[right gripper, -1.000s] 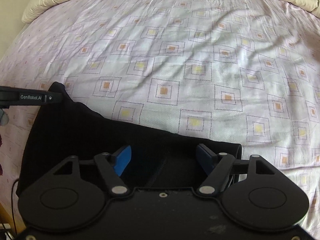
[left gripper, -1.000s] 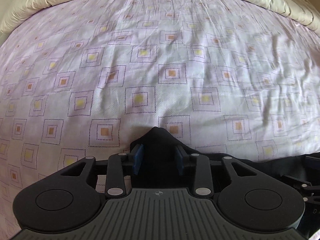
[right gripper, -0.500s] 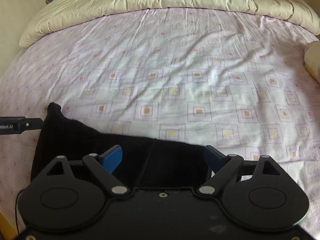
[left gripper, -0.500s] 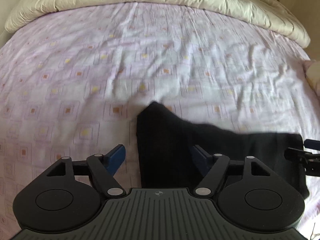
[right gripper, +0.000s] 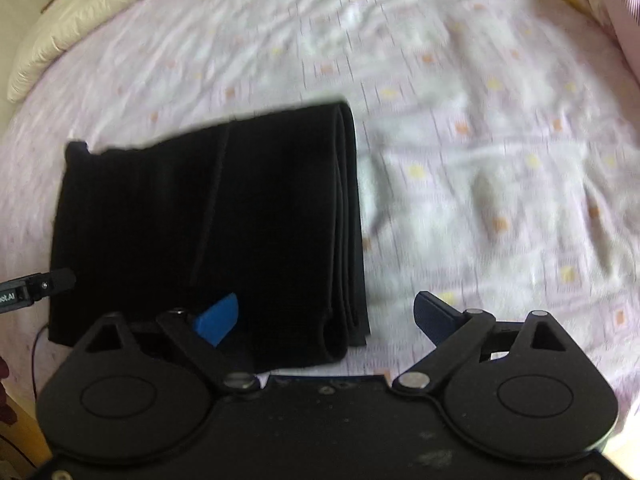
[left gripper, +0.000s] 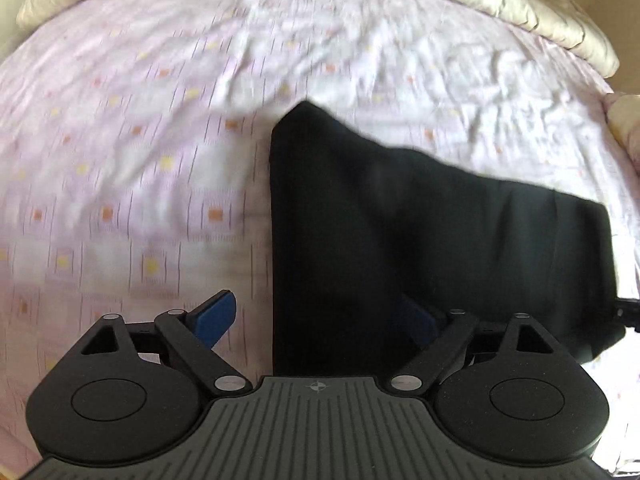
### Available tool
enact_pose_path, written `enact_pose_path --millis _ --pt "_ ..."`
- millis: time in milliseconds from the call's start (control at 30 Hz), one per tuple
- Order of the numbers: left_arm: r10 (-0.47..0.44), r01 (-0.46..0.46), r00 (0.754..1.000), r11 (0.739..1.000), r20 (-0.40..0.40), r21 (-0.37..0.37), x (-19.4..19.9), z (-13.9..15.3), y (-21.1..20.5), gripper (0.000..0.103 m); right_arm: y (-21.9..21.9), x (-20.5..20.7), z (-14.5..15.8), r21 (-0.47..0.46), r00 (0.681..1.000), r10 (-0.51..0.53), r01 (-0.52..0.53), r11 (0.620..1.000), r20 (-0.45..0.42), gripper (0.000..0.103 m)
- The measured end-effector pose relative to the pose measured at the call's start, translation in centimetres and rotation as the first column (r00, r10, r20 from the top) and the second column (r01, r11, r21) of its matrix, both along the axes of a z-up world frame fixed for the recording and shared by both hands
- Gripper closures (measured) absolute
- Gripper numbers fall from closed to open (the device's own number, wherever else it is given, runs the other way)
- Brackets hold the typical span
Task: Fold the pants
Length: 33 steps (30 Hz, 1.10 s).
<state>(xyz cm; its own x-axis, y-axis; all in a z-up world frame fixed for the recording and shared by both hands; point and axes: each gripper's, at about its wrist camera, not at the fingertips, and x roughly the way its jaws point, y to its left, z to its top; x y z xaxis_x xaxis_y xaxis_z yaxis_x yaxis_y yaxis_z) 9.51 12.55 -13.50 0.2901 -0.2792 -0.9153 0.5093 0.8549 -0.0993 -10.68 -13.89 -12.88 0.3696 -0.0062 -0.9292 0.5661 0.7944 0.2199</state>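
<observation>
Pants released, both grippers drawn back

The pants lie as a black folded bundle on the patterned sheet, stacked edges showing along the right side in the right wrist view. The left gripper and right gripper are spread wide with nothing pinched; their jaws have just been opening, and cloth lies below the pads, not pressed between them. A second ago a corner of the cloth was clamped in the left gripper and the right one sat low over the fabric; now much more of the bundle is seen in both views. The fold is judged laid down, perhaps the final one.
</observation>
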Motion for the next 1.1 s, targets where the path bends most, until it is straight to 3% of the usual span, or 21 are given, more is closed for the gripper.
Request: enact_pose_path --millis 100,200,333,467,800,1100 --pt "-0.01 0.009 0.999 1.0 -0.03 -0.022 1.5 -0.2 -0.5 0.015 -1.0 1.3 0.0 0.01 1.0 0.005 -0.005 1.0 0.019 0.003" --pt "-0.037 0.038 0.998 0.999 -0.06 0.013 2.5 -1.6 -1.6 0.014 -2.4 3.0 -1.4 0.034 1.0 0.008 -0.009 0.999 0.011 0.003" --pt "0.019 -0.029 0.988 0.998 -0.153 -0.06 3.4 -3.2 -1.3 0.001 -3.7 4.1 -3.9 0.13 1.0 -0.002 0.001 0.992 0.003 0.0" --pt "-0.002 -0.004 0.99 0.999 -0.139 -0.038 3.4 -3.4 -2.5 0.0 -4.0 4.3 -4.0 0.125 0.998 -0.057 0.055 0.991 0.011 0.0" --pt "0.047 -0.052 0.993 0.998 -0.108 -0.044 3.2 -3.3 -2.6 0.0 -2.8 4.7 -4.1 0.067 0.999 -0.04 0.039 0.997 0.001 0.0" --pt "0.06 -0.066 0.989 0.997 -0.136 -0.043 3.7 -3.3 -2.9 0.001 -4.4 5.0 -4.1 0.135 0.999 0.009 -0.005 0.991 -0.032 0.0"
